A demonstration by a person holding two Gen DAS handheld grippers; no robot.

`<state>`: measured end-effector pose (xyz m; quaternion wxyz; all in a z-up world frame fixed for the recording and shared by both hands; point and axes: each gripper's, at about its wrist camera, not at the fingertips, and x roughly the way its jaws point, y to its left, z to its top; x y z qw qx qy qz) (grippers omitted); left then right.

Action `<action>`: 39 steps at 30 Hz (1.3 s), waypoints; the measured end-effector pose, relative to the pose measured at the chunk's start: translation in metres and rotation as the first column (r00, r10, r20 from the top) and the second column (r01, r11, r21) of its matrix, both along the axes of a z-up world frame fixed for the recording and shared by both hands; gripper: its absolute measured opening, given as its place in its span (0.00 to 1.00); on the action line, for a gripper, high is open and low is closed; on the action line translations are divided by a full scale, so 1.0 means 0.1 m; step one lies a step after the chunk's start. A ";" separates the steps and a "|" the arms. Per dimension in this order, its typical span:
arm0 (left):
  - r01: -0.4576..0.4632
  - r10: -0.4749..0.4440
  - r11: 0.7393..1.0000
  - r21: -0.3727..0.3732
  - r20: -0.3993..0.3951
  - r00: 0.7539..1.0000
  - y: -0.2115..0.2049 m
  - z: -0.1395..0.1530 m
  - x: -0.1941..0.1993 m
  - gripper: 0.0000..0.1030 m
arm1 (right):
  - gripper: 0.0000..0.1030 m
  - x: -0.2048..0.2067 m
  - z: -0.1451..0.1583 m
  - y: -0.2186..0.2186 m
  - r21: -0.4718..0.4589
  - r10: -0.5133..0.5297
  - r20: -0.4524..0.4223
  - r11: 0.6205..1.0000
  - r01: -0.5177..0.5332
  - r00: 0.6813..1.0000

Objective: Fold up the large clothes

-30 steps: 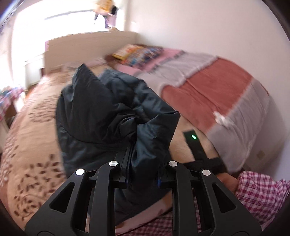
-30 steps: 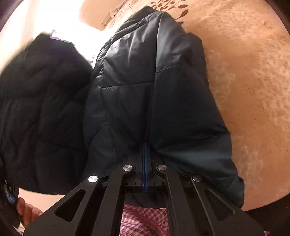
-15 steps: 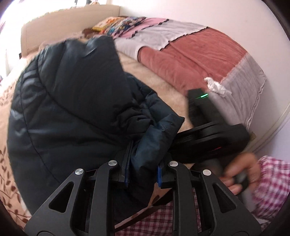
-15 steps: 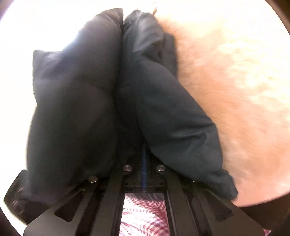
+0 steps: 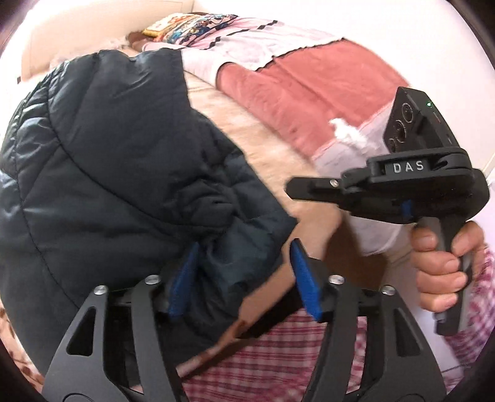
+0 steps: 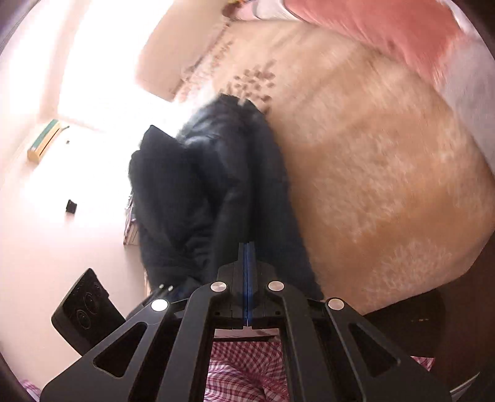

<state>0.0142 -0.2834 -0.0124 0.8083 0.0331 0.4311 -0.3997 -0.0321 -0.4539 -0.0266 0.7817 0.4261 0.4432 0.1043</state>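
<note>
Release is seen at the left gripper [image 5: 244, 278], whose jaws are opening around the padded jacket [image 5: 108, 173] hem so the fold is laid on the bed [image 5: 247, 136], while the right gripper [image 6: 248, 256] is held closed and empty beside it.

Home bedroom. Ahead of the left gripper lies a bed under a tan plush blanket [image 5: 247, 130] with a brown leaf print, and a cream headboard [image 5: 40, 49] at the far end. Right of it sits a folded red and grey quilt [image 5: 309, 83]; beyond that, a pink cartoon-print cover [image 5: 198, 26]. Left of the right gripper are pale walls and a bright window [image 6: 77, 46].
</note>
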 end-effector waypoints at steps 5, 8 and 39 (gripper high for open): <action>0.039 -0.042 0.997 -0.059 -0.042 0.998 0.17 0.18 -0.10 0.59 | 0.00 0.25 0.45 0.18 -0.029 0.068 0.089 0.997 -0.066 0.994; 0.064 -0.063 0.994 -0.085 0.022 0.998 0.37 0.44 -0.20 0.58 | 0.00 0.29 0.65 0.38 -0.073 0.124 0.119 0.991 -0.116 0.985; -0.302 0.314 0.916 0.266 -0.005 0.949 -0.22 -0.09 1.92 0.58 | 0.00 0.69 -0.41 0.79 -0.217 0.200 -0.179 0.947 -0.237 0.963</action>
